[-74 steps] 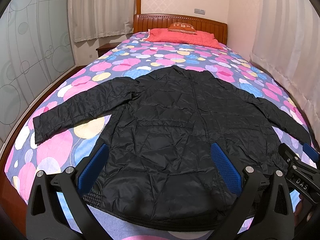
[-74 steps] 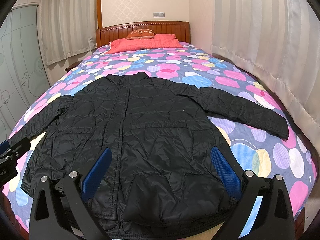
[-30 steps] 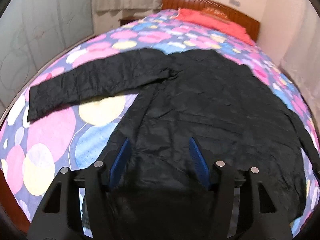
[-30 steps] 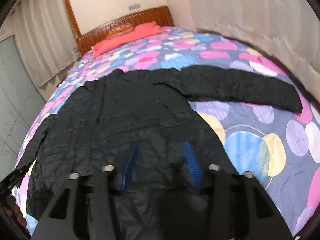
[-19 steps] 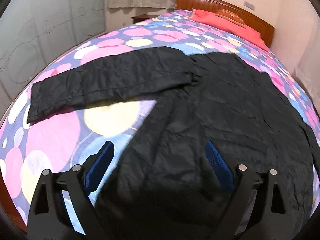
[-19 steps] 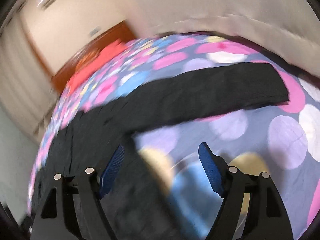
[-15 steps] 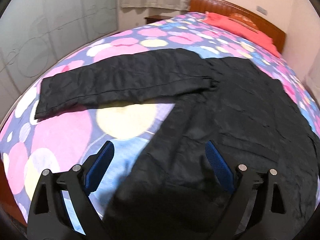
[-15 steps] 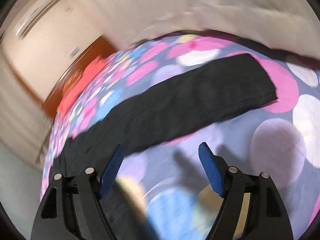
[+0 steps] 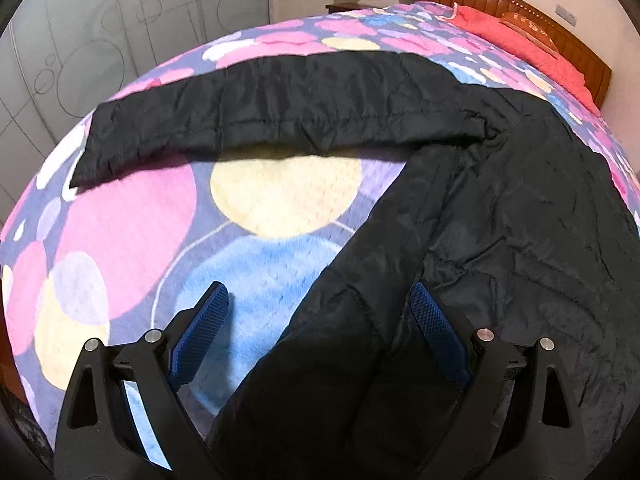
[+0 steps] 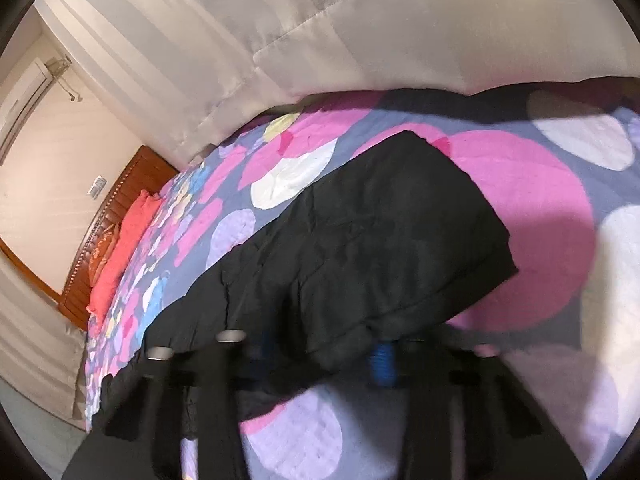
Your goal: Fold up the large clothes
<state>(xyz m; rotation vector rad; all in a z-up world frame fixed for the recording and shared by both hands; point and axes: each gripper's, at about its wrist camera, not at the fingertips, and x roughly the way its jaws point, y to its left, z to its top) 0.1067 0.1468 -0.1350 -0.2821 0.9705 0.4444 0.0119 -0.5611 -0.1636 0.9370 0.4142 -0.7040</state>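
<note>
The black jacket point(image 9: 500, 200) lies spread flat on the bed point(image 9: 132, 248), and the first sleeve fold is starting; the right gripper point(image 10: 324, 354) is closing on the right sleeve point(image 10: 380, 240), fabric between its jaws, while the left gripper point(image 9: 320, 332) hangs wide, holding nothing, over the jacket's side edge; next, I judge, a firm pinch, then carrying the sleeve across the body

The right hand-held gripper point(image 10: 324, 354) is closing its jaws on the black jacket sleeve point(image 10: 360, 248), whose cuff lies near the bed's point(image 10: 540, 216) curtain-side edge. A red pillow point(image 10: 120, 248) rests against the wooden headboard point(image 10: 116, 196).
</note>
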